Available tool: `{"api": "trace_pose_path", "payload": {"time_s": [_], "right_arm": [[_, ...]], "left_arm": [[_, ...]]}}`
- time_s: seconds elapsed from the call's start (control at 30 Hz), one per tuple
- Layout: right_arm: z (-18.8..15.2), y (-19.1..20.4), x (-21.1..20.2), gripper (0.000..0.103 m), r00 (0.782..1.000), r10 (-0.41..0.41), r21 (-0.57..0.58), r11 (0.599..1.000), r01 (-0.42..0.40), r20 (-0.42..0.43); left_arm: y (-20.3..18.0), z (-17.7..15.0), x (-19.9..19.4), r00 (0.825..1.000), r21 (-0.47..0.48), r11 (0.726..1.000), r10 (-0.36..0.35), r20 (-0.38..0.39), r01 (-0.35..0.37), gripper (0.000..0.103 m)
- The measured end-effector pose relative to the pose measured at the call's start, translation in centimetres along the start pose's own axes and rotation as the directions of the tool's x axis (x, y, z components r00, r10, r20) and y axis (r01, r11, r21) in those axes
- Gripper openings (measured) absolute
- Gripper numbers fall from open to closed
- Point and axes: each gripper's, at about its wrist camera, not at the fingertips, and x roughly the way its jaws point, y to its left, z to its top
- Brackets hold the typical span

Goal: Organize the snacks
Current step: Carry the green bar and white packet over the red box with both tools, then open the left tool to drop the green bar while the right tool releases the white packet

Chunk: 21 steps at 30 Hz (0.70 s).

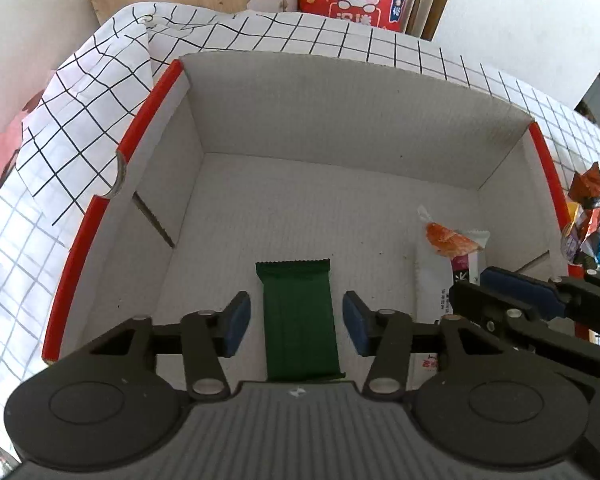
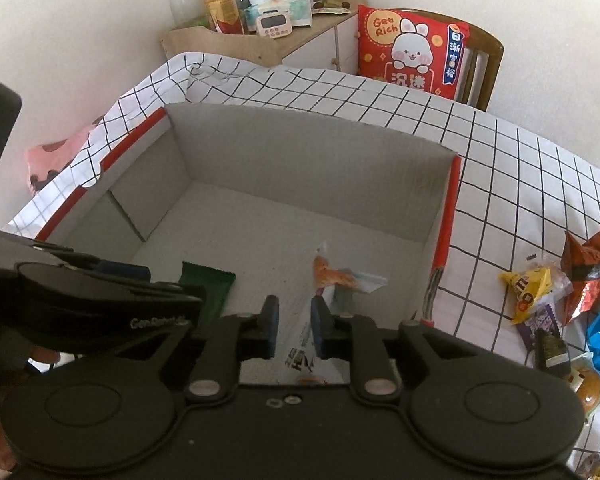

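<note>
Both grippers, left (image 1: 296, 322) and right (image 2: 294, 330), stand part-open astride the green bar (image 1: 298, 320) and white packet (image 2: 304, 344) inside the box (image 1: 340, 120): placing step; next, withdraw for the loose snacks (image 2: 560, 300).

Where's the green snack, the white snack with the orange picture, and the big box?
green snack (image 1: 298, 320), left wrist view, middle of wrapper.
white snack (image 2: 300, 344), right wrist view, printed lower part.
box (image 1: 340, 120), left wrist view, far inner wall.

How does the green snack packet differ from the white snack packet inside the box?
The green packet is plain dark green; the white packet has an orange picture and print. The green packet lies near the middle of the box, the white packet nearer its right wall. Both lie inside it.
</note>
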Motion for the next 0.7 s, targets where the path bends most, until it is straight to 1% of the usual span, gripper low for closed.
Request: {"api": "trace_pose_path", "payload": {"time_s": [0.17,0.23,0.37,0.7], "right_arm": [[-0.1,0.0,-1.1,0.020,1.000,0.015,0.008,1.000,-0.015,0.011],[-0.2,0.0,-1.7,0.024,1.000,0.019,0.012,1.000,-0.020,0.019],[-0.3,0.2,-3.2,0.027,0.999,0.028,0.017,0.999,-0.028,0.046],[-1.1,-0.4,-7.1,0.038,0.992,0.038,0.052,0.998,-0.044,0.116]], "left_arm": [[0.6,-0.3,-1.1,1.000,-0.018,1.000,-0.011,0.028,0.011,0.053],[0.7,-0.5,-1.8,0.999,-0.019,1.000,-0.017,0.046,0.018,0.055],[0.8,-0.8,-3.2,0.996,-0.014,1.000,-0.025,0.082,0.027,0.056],[0.5,-2.1,-7.7,0.981,0.020,0.999,-0.043,0.187,0.040,0.057]]}}
